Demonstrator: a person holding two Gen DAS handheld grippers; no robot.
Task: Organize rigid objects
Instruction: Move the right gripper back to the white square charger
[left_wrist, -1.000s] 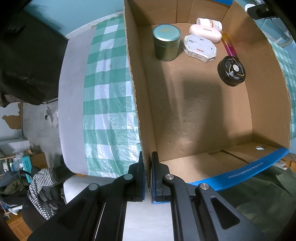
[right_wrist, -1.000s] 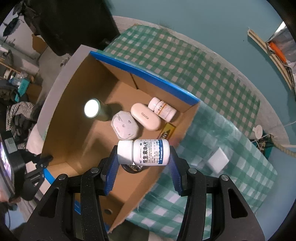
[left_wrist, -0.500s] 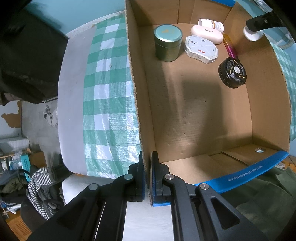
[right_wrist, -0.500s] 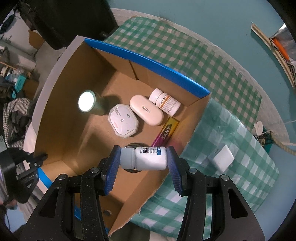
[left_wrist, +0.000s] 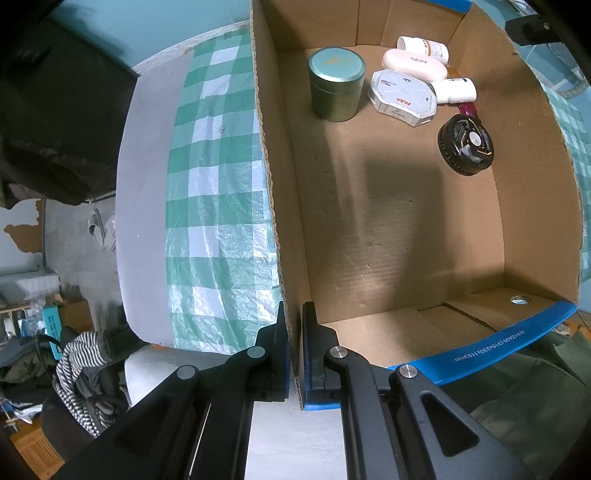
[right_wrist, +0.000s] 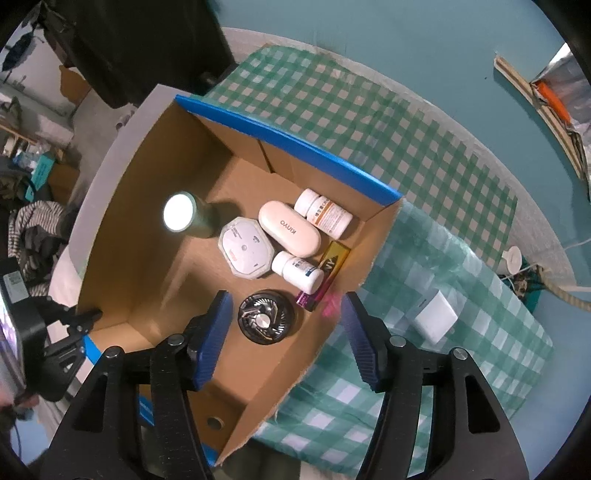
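Checked counter (right_wrist: 424, 155) carrying an open cardboard box (left_wrist: 535, 155), right hand-held gripper (right_wrist: 286, 328) released above it

Its jaws have just been opening, nothing between them; the white bottle (right_wrist: 297, 270) lies at 12 o'clock on the box floor, long axis 10-to-4, beside the black fan (right_wrist: 265, 322); left hand-held gripper (left_wrist: 294, 354) clenched on the box wall

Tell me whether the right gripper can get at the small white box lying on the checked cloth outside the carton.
Probably yes. The right gripper has just been opening, nothing sits between its fingers, and it hangs over the carton's side wall. The white box lies uncovered on the checked cloth just beyond that wall, with nothing on or against it.
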